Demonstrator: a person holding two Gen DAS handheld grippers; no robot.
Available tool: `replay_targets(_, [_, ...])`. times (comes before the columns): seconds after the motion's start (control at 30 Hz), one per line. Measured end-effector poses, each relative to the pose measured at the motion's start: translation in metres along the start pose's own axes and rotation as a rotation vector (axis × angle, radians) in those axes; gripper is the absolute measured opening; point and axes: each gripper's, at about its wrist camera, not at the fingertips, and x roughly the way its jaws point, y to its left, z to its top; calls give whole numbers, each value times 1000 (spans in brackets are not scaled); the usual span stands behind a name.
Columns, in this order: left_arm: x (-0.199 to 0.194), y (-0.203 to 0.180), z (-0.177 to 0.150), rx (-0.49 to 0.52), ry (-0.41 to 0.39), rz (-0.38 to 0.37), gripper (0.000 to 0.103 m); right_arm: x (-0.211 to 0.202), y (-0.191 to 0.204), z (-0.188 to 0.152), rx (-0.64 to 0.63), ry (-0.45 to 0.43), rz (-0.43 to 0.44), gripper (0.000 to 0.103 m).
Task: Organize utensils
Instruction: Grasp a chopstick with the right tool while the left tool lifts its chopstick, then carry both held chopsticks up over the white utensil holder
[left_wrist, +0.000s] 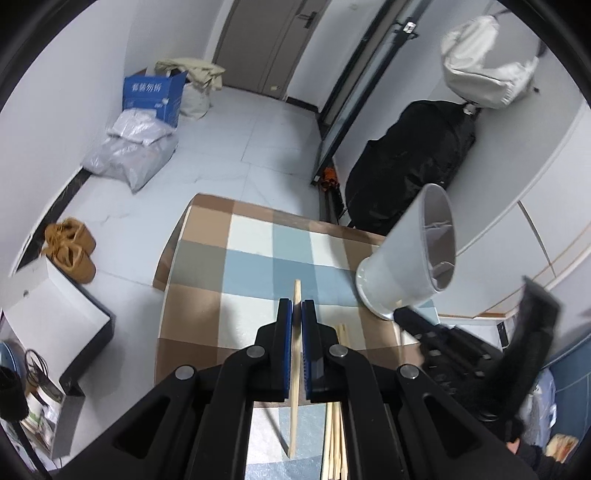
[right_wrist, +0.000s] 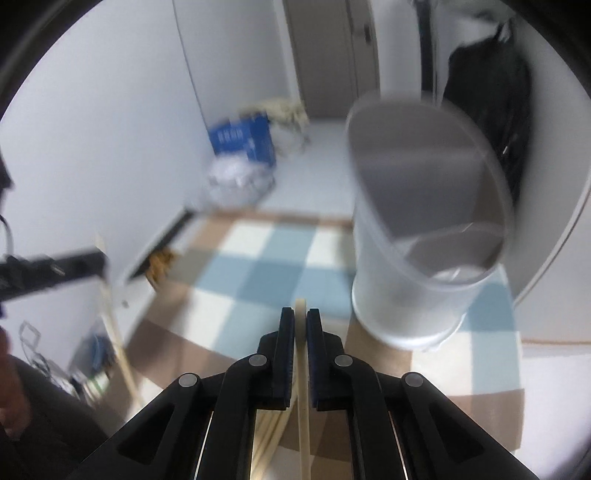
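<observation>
My left gripper is shut on a wooden chopstick and holds it above the checked table cloth. Several more chopsticks lie on the cloth below it. A white utensil holder stands at the right, tilted in this view, with my right gripper beside its base. In the blurred right wrist view my right gripper is shut on a pale chopstick, left of the holder. My left gripper shows at the left with its chopstick.
The table stands in a room with a tiled floor. A blue box and plastic bags lie by the far wall. Brown slippers and a white box are at the left. A black bag stands behind the holder.
</observation>
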Motion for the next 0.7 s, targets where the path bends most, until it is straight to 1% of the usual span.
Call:
replay_targets(0.1, [-6, -11, 0, 35, -18, -10, 1, -16, 3, 5, 8, -99, 28, 6])
replay_targets(0.13, [-7, -17, 1, 49, -19, -13, 1, -30, 1, 3, 10, -160, 55, 6])
replay_targets(0.17, [-8, -20, 1, 56, -19, -15, 1, -30, 5, 5, 10, -195, 61, 6])
replay_targets(0.2, [-11, -25, 1, 62, -17, -17, 1, -40, 5, 3, 7, -243, 71, 6])
replay_targets(0.3, [-16, -36, 2, 84, -25, -19, 1, -53, 5, 3, 15, -329, 86, 6])
replay_targets(0.4, [-25, -53, 6, 119, -42, -25, 0, -57, 5, 9, 27, -381, 86, 6])
replay_targets(0.5, [-33, -69, 11, 147, -58, -40, 0, -74, -3, 15, 48, -430, 95, 6])
replay_targets(0.7, [-48, -104, 31, 204, -84, -69, 0, -92, -22, 46, 38, -521, 75, 6])
